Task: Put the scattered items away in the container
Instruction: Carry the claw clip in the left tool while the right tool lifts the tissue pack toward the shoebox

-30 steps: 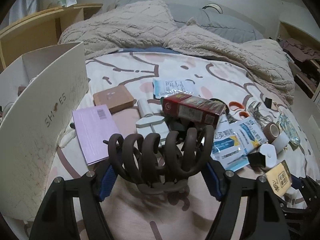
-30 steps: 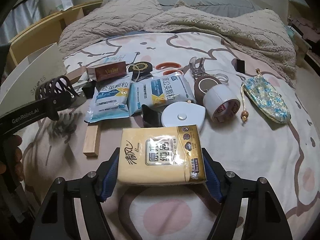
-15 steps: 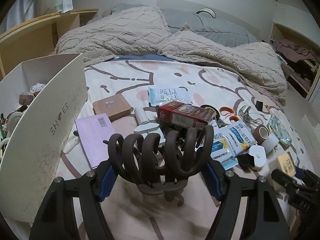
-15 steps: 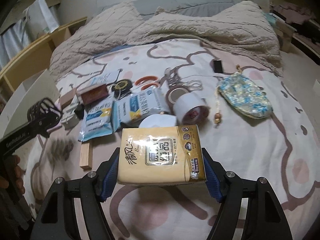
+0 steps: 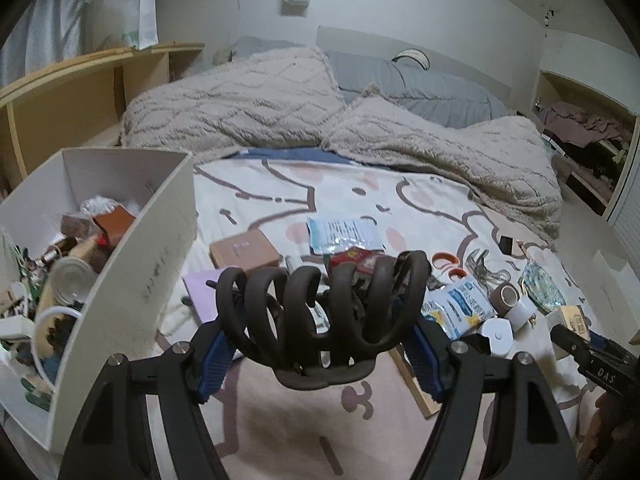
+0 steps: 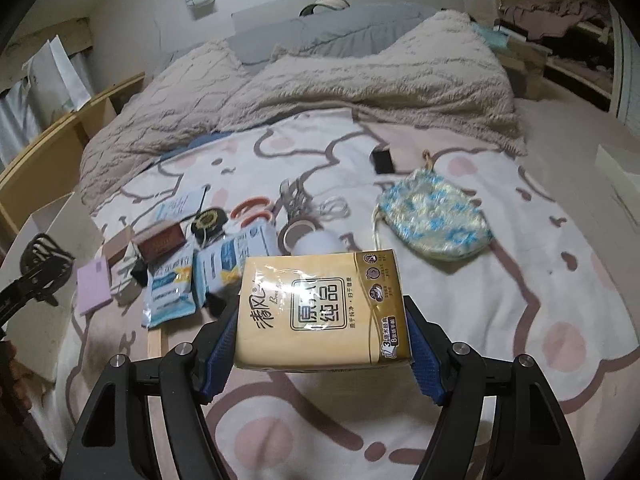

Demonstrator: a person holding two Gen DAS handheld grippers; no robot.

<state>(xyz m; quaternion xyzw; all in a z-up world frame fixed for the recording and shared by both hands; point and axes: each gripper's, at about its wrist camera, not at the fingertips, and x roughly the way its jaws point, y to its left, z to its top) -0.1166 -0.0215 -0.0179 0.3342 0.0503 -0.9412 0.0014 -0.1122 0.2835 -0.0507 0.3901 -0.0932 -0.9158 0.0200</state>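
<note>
L gripper (image 5: 320, 344) clamping hair clip (image 5: 324, 316), R gripper (image 6: 320, 340) squeezing tissue pack (image 6: 320, 312), both heading w/ loads toward box (image 5: 132, 264).

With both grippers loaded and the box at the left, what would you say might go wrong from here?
1. The hair claw is curved and springy between the left gripper jaws, so it may twist out.
2. The white box already looks crowded, and its near wall stands tall; a low approach could clip it.
3. The tissue pack in the right gripper is soft and could slide.
</note>
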